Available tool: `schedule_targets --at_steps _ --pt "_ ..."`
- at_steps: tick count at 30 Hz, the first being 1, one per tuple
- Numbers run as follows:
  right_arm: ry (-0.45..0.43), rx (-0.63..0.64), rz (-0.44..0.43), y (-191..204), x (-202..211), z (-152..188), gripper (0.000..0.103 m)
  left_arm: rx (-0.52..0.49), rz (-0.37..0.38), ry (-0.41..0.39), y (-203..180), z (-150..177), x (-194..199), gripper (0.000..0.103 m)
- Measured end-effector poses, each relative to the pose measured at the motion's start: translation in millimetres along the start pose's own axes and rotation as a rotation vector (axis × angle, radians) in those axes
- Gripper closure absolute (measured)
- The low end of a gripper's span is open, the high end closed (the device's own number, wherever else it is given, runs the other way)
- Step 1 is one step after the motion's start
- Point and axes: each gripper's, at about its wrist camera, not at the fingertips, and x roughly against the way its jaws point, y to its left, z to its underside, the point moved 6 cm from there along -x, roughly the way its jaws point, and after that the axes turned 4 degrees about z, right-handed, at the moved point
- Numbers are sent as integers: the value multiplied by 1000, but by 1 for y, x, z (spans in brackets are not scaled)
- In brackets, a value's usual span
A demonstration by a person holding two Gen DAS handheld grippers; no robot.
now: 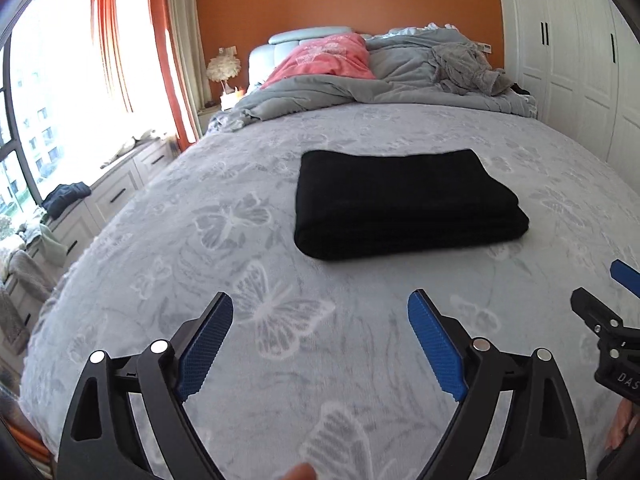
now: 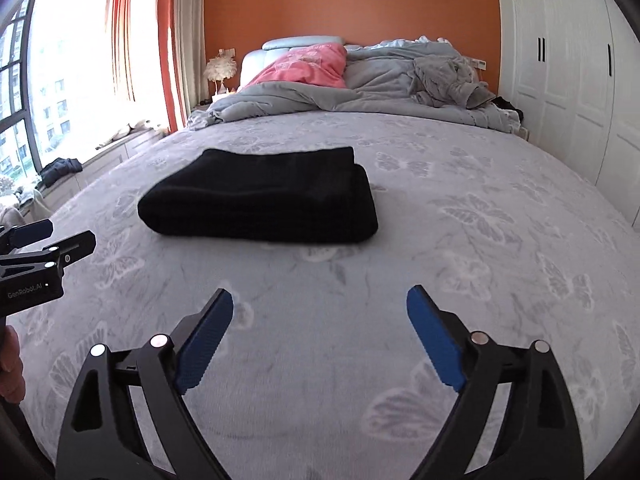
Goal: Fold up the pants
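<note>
Left wrist view: black pants (image 1: 408,204) are seen lying on the grey butterfly-print bedspread (image 1: 240,264), out in the open middle of the bed, well short of the rumpled grey duvet (image 1: 400,80) and pink pillow (image 1: 324,60) at the headboard. Pants are already folded into a compact, thick rectangle, layers stacked, edges roughly squared. Left gripper (image 1: 320,312) is held above the bedspread on the near side of the bundle, fingers spread wide, nothing between the blue pads (image 1: 208,344). Right gripper (image 2: 320,308) is likewise held back from the bundle, fingers splayed, empty; no contact with the cloth is shown in either view. Each gripper is caught at the edge of the other's picture. Folding is judged essentially finished: no loose leg or waistband is seen trailing out. At most a light smoothing or squaring of the near edge might be left; nothing further is clearly called for.
</note>
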Motion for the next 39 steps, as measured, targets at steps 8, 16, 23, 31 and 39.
schedule_targets --at_steps 8,16,23,31,39 --pt "57 -129 18 -10 -20 23 16 61 -42 103 -7 48 -44 16" --pt "61 -101 55 -8 -22 29 16 61 -19 68 -10 46 -38 16" --pt "48 -39 93 2 -21 30 16 60 -15 60 -11 46 -38 16" --pt "44 -47 102 0 -21 30 15 63 -10 65 -10 48 -40 16" --pt "38 -40 106 1 -19 30 15 49 -8 57 -13 48 -38 16"
